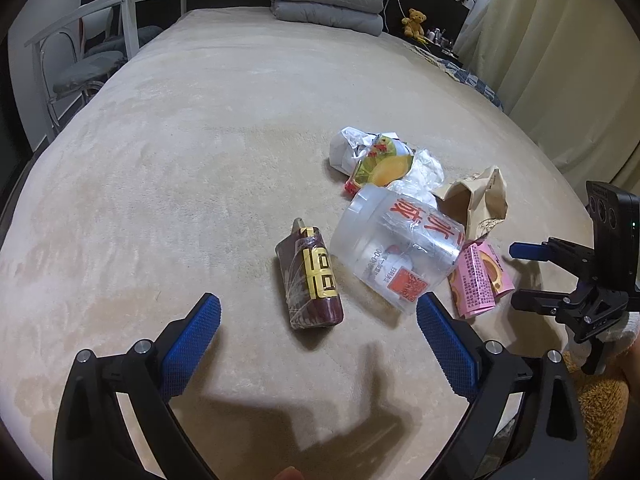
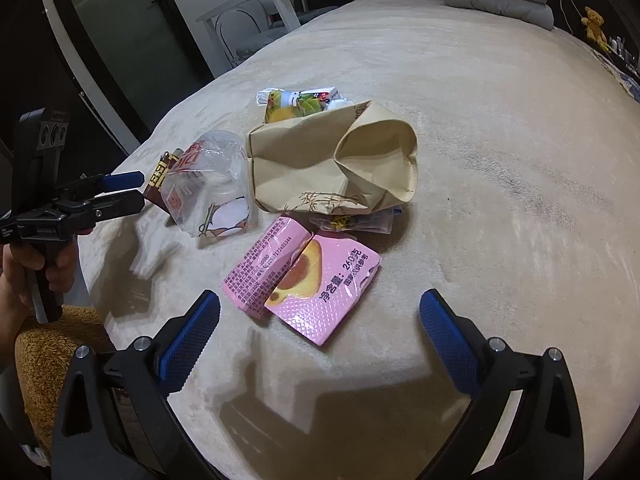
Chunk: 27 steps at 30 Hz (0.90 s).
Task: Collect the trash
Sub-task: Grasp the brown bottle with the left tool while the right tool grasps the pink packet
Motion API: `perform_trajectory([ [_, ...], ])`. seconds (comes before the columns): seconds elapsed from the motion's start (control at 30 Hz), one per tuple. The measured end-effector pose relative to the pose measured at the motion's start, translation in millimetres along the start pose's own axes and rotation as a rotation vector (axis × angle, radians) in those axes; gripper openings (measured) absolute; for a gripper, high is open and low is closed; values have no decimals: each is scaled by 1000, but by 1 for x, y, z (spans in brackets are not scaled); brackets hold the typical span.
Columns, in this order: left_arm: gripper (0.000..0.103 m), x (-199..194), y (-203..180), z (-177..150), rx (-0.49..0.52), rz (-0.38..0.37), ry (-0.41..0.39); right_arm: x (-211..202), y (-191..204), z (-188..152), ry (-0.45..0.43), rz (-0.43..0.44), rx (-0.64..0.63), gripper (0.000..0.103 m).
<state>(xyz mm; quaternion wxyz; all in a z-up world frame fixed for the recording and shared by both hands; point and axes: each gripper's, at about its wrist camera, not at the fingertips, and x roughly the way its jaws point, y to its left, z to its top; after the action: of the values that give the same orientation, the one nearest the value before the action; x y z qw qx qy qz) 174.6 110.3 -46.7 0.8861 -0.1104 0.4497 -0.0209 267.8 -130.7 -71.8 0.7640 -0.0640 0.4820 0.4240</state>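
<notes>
Trash lies on a beige bed [image 1: 180,160]. A dark red box with gold print [image 1: 314,280] lies just ahead of my open, empty left gripper [image 1: 318,312]. A clear plastic jar [image 1: 396,248] lies to its right. Behind are a yellow snack wrapper [image 1: 380,164], a crumpled brown paper bag [image 2: 332,160] and a pink wrapper [image 2: 308,280]. My right gripper [image 2: 320,308] is open and empty just in front of the pink wrapper. The right gripper also shows in the left wrist view [image 1: 516,276].
Folded grey blankets [image 1: 326,4] and a teddy bear [image 1: 414,22] are at the far end of the bed. White chairs [image 1: 100,40] stand at the left. Curtains [image 1: 560,60] hang at the right. A brown plush thing [image 2: 52,348] lies at the near edge.
</notes>
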Motion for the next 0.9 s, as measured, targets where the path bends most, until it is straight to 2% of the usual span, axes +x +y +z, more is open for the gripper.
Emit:
perform_trajectory([
  [0.03, 94, 2, -1, 1, 4, 2, 5, 1, -3, 2, 4, 14, 18, 99],
  [0.1, 82, 8, -2, 3, 14, 9, 17, 3, -9, 4, 18, 46, 56, 95],
  [0.13, 81, 11, -2, 4, 14, 12, 21, 4, -12, 4, 26, 51, 71, 93],
  [0.17, 79, 13, -1, 5, 11, 13, 25, 5, -14, 4, 32, 49, 79, 87],
  [0.27, 72, 17, 0, 6, 8, 14, 30, 6, -18, 5, 45, 66, 100, 80],
  [0.37, 67, 21, -2, 8, 19, 31, 33, 8, -22, 6, 57, 81, 124, 64],
  [0.47, 54, 28, -2, 11, 32, 47, 46, 7, -24, 1, 69, 111, 149, 56],
  [0.53, 43, 33, -1, 11, 34, 51, 58, 8, -26, 1, 73, 135, 171, 51],
  [0.57, 35, 34, 0, 11, 34, 53, 63, 8, -27, 2, 74, 144, 181, 45],
  [0.7, 30, 34, 4, 11, 26, 44, 59, 5, -34, 2, 71, 182, 210, 35],
  [0.9, 29, 24, 4, 9, 18, 41, 34, -2, -40, -1, 58, 201, 238, 26],
])
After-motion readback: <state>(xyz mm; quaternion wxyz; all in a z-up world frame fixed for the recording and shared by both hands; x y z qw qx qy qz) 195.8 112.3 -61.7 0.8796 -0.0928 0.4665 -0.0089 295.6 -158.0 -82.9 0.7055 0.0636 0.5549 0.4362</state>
